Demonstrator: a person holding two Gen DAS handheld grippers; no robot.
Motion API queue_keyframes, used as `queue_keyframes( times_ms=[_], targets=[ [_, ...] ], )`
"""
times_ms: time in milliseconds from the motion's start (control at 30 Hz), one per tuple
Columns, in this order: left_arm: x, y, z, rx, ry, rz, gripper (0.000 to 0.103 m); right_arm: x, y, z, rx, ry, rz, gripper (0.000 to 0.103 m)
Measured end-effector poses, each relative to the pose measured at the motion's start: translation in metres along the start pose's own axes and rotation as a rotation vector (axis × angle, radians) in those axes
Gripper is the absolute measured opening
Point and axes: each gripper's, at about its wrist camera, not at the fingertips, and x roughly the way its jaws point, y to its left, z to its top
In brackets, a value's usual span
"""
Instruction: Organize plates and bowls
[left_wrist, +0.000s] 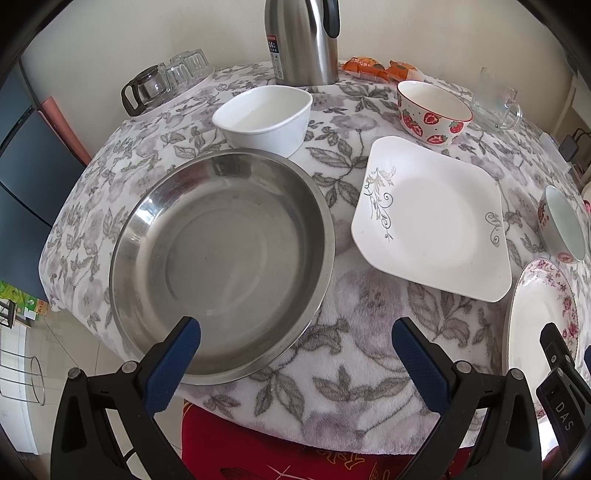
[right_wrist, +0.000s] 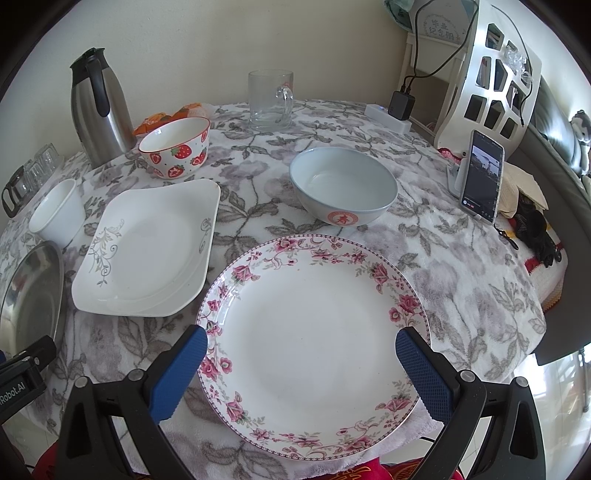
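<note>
A round white plate with a pink floral rim (right_wrist: 314, 347) is framed by the wide-spread blue-padded right gripper (right_wrist: 301, 363). A pale blue bowl (right_wrist: 343, 184) is seen behind it, apart.

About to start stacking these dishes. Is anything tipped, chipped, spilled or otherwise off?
Nothing stands out. The steel pan, square plate, floral plate, strawberry bowl and pale bowl all sit upright, apart, empty and seemingly intact on the tablecloth.

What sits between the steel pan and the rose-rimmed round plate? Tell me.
The square white plate with grey scrollwork lies between the steel pan and the rose-rimmed round plate, set slightly farther back. The right wrist view shows all three; floral tablecloth shows in the gaps.
</note>
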Motion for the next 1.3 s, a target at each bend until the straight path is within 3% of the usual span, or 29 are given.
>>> queue_keyframes(
  times_ms=[267, 500, 833, 967, 1300],
  targets=[
    [0.002, 0.004, 0.001, -0.005, 0.006, -0.005, 0.103, 0.001, 0.002, 0.0, -0.001, 0.006, 0.0, 0.103],
    [0.008, 0.029, 0.005, -0.053, 0.018, -0.015, 0.103, 0.004, 0.03, -0.003, -0.025, 0.007, 0.038, 0.103],
    [0.014, 0.127, 0.014, -0.358, -0.053, 0.053, 0.103, -0.013, 0.096, 0.0, -0.051, -0.072, 0.339, 0.103],
    [0.025, 0.154, 0.012, -0.446, -0.041, 0.066, 0.103, -0.015, 0.126, -0.002, -0.11, -0.088, 0.406, 0.103],
    [0.044, 0.174, 0.013, -0.512, -0.018, 0.046, 0.103, -0.006, 0.161, -0.009, -0.163, -0.022, 0.548, 0.102]
  ],
)
